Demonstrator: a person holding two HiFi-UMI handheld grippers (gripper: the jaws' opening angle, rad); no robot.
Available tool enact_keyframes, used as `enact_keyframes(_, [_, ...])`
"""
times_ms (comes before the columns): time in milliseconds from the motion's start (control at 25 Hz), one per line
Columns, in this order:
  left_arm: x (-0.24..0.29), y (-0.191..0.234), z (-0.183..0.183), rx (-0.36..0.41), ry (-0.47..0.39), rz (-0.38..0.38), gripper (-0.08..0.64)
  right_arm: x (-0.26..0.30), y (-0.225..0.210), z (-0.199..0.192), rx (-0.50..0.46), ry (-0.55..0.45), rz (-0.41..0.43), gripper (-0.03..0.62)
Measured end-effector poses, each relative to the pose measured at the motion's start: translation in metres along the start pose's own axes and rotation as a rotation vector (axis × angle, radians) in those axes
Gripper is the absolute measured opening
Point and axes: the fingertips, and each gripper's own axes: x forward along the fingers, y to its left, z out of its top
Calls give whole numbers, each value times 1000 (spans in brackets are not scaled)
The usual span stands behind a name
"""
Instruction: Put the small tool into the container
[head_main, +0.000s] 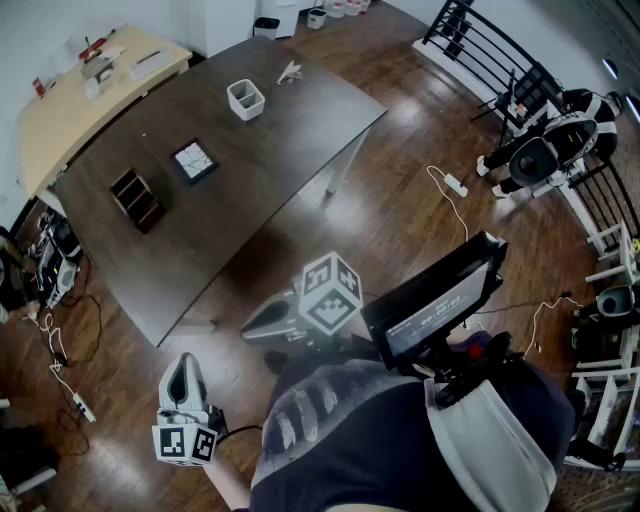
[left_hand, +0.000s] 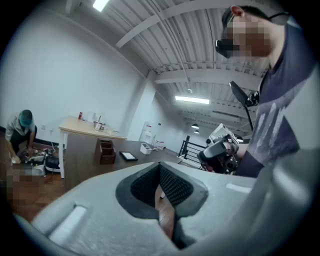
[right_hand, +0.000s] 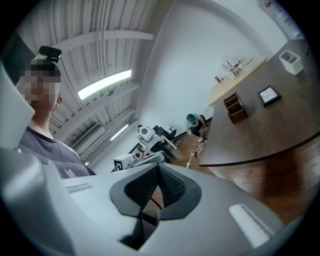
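Observation:
The small pale tool (head_main: 289, 72) lies on the far end of the dark table (head_main: 260, 180), just beyond the white open container (head_main: 245, 98). Both grippers are held off the table, close to the person's body. My left gripper (head_main: 183, 372) hovers over the floor at the lower left, shut and empty; its ribbed pads (left_hand: 167, 187) meet. My right gripper (head_main: 255, 325) points left near the table's front corner, jaws shut with nothing between them, pads (right_hand: 167, 190) together. The container (left_hand: 146, 148) shows far off in the left gripper view and also in the right gripper view (right_hand: 290, 61).
A black square tray (head_main: 194, 160) and a brown wooden organizer (head_main: 136, 198) sit on the table's left part. A light wooden desk (head_main: 80, 90) stands behind. Cables (head_main: 60, 360) lie on the floor at left. A person crouches (left_hand: 22, 135) by the desk. A black railing (head_main: 480, 50) runs at right.

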Motion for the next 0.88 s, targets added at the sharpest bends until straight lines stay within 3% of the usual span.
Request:
enact_keyframes(120, [34, -27, 7, 24, 2, -20, -3, -39, -6, -4, 15, -48, -27, 2])
enact_keyframes(240, [77, -73, 18, 96, 12, -110, -3, -82, -18, -4, 30, -129, -47, 2])
enact_keyframes(360, [122, -116, 11, 139, 92, -196, -3, -129, -24, -1, 29, -212, -53, 2])
enact_keyframes(480, [171, -158, -10, 182, 182, -217, -3, -190, -38, -2, 14, -269, -57, 2])
enact_keyframes(640, [246, -237, -9, 203, 192, -239, -3, -294, -53, -3, 25, -354, -25, 2])
enact_keyframes(760, [292, -315, -24, 305, 231, -365, -3, -363, -64, -25, 55, -436, -14, 2])
enact_keyframes(880, [320, -381, -46, 417, 263, -429, -3, -428, -71, -58, 53, -531, -54, 2])
